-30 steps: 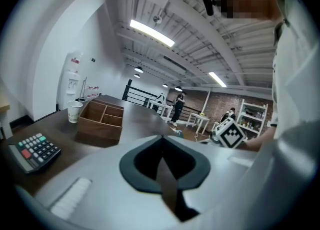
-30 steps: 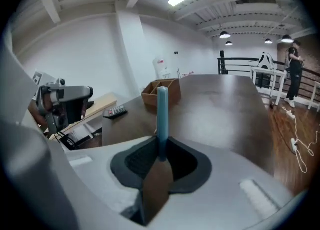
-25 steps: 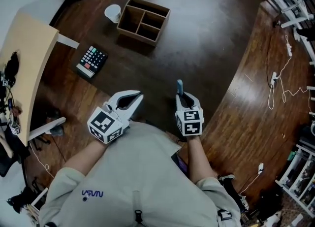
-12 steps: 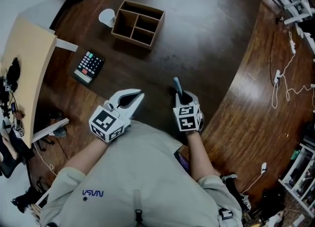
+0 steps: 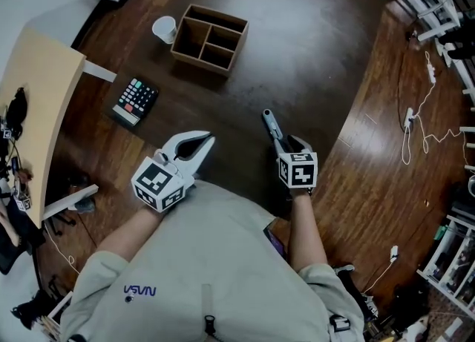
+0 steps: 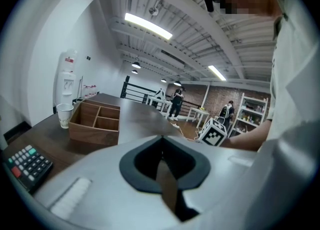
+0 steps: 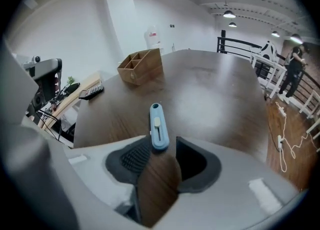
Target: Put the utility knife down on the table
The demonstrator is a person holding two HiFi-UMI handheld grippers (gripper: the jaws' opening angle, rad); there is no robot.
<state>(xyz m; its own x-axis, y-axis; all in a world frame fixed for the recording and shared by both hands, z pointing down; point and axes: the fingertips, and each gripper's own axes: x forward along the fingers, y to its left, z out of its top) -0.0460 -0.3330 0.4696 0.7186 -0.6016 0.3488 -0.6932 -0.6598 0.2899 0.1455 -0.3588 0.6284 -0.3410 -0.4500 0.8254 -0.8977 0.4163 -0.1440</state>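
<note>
Right gripper (image 5: 288, 144): jaws just spread wide to release. The slim blue plastic utility knife (image 7: 159, 124) lies between them on the dark wooden table (image 5: 319, 51), tip toward 11 o'clock. Left gripper (image 5: 200, 142): pressed together, empty, idle. Divided wooden box (image 5: 210, 38) at 11 o'clock looks empty, with a white paper cup (image 5: 165, 29) at its 9 o'clock.
</note>
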